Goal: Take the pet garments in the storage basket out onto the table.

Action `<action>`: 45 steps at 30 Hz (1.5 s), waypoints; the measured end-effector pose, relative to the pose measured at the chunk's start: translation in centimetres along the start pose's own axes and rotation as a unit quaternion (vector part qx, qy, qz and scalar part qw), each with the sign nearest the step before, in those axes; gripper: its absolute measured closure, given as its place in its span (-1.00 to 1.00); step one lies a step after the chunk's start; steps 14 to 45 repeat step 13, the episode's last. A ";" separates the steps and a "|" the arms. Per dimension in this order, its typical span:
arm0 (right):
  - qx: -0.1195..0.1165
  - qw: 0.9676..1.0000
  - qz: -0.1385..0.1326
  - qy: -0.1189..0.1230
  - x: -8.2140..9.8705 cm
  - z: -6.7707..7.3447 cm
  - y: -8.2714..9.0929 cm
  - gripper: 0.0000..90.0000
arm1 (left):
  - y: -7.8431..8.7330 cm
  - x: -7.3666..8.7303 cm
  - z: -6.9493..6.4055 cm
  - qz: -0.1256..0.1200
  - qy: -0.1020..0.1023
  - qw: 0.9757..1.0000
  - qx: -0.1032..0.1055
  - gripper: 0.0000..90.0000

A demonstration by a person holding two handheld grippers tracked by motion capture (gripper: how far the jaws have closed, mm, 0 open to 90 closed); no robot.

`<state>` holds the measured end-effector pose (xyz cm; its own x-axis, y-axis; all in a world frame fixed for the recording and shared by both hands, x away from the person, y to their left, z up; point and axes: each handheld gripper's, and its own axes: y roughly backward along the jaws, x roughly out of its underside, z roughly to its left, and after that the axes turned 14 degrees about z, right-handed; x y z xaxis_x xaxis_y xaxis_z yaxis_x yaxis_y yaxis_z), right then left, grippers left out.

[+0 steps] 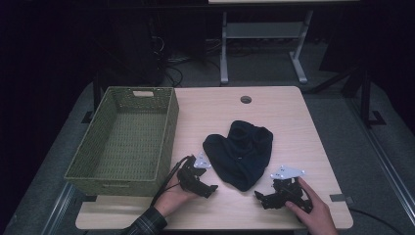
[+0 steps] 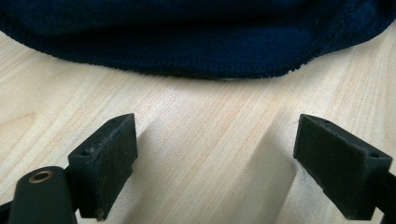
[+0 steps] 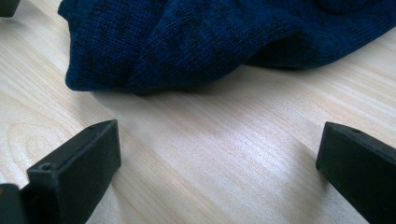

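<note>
Near the table's [image 1: 293,117] front edge, the limp, light navy knit garment [image 1: 240,152] looks easiest pinched at its ribbed hem, flanked by the spread-jawed left gripper [image 1: 208,188] and right gripper [image 1: 259,197]

no readable text, label, brand or number on anything here.

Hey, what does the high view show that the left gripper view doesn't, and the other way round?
High view alone: the green woven basket at the table's left, both hands and the right gripper. Left gripper view alone: a close look at the left gripper, its jaws wide apart with bare wood between them. Both share the dark navy knitted garment and the light wooden table.
</note>
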<state>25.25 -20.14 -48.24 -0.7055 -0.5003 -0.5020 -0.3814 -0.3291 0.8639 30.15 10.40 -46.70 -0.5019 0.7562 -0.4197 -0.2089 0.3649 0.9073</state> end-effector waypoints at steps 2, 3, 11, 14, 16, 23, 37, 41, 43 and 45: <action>0.000 1.000 0.000 0.000 0.0 0.0 0.0 -1.00 | -0.1 0.1 -0.1 -0.005 -0.006 1.000 -0.011 -0.72; 0.000 1.000 0.000 0.000 0.0 0.0 0.0 -1.00 | -0.2 0.2 -0.1 -0.012 -0.005 1.000 -0.011 -0.72; 0.000 1.000 0.000 0.000 0.0 0.0 0.0 -1.00 | -0.6 1.3 -0.1 -0.062 -0.004 0.998 -0.011 -0.72; 0.000 1.000 0.000 0.000 0.0 0.0 0.0 -1.00 | -0.6 1.4 -0.1 -0.062 -0.003 0.998 -0.011 -0.72; 0.000 1.000 0.000 0.000 0.0 0.0 0.0 -1.00 | -0.6 1.4 -0.1 -0.062 -0.003 0.998 -0.011 -0.72; 0.000 1.000 0.000 0.000 0.0 0.0 0.0 -1.00 | -0.6 1.4 -0.1 -0.062 -0.003 0.998 -0.011 -0.72; 0.000 1.000 0.000 0.000 0.0 0.0 0.0 -1.00 | -0.6 1.4 -0.1 -0.062 -0.003 0.998 -0.011 -0.72; 0.000 1.000 0.000 0.000 0.0 0.0 0.0 -1.00 | -0.6 1.4 -0.1 -0.062 -0.003 0.998 -0.011 -0.72; 0.000 1.000 0.000 0.000 0.0 0.0 0.0 -1.00 | -0.6 1.4 -0.1 -0.062 -0.003 0.998 -0.011 -0.72; 0.000 1.000 0.000 0.000 0.0 0.0 0.0 -1.00 | -0.6 1.4 -0.1 -0.062 -0.003 0.998 -0.011 -0.72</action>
